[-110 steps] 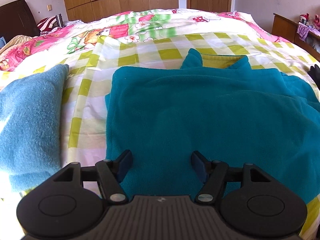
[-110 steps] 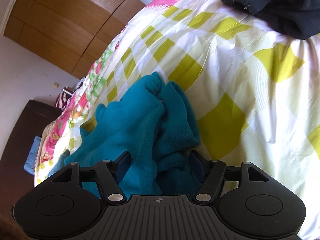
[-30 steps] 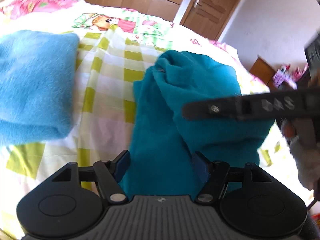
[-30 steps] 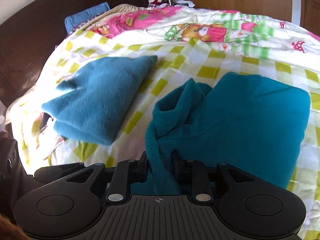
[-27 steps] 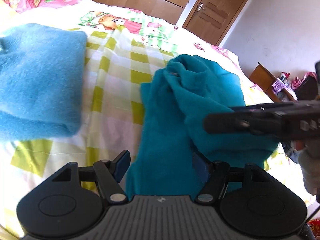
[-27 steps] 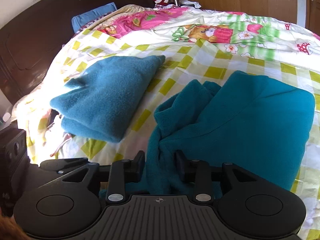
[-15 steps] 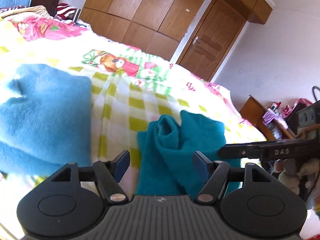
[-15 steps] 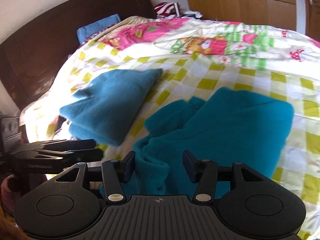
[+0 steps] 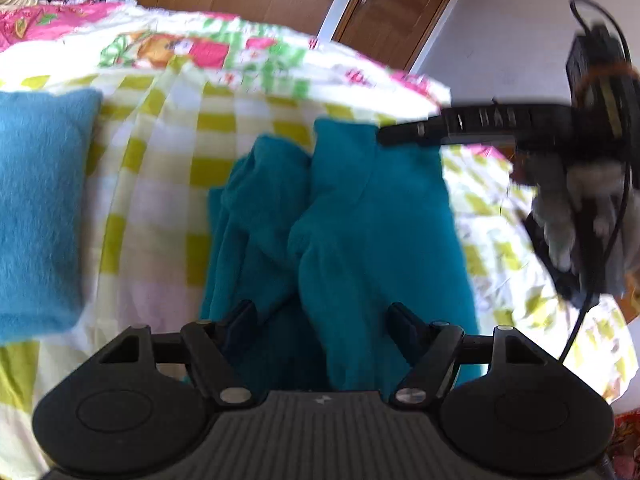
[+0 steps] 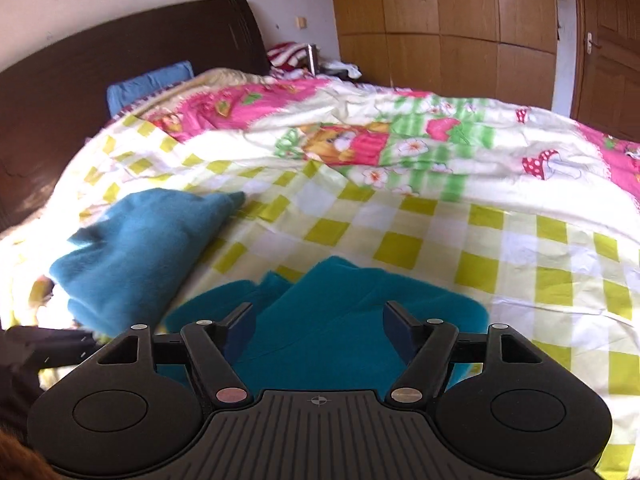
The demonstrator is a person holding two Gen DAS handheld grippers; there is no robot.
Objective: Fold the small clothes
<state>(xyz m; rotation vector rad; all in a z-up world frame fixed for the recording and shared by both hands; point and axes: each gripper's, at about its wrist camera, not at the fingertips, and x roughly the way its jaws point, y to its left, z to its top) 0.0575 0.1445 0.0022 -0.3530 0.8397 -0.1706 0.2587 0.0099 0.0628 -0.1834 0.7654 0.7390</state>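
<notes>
Teal fleece garment (image 9: 360,216) — folded, rumpled — flat on checked bedspread (image 9: 160,128)

I see a dark wooden headboard (image 10: 132,56) at the bed's head edge, a blue pillow (image 10: 148,84) against it, brown wooden wardrobe doors (image 10: 440,28) beyond the far edge.

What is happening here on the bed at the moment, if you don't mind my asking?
A person is folding small clothes on a checked bedspread, holding a tool in each hand. The teal fleece garment lies partly folded, one bunched flap along its left side. The left tool and the right tool are both open above it, gripping nothing. A lighter blue folded garment sits apart on the left.
</notes>
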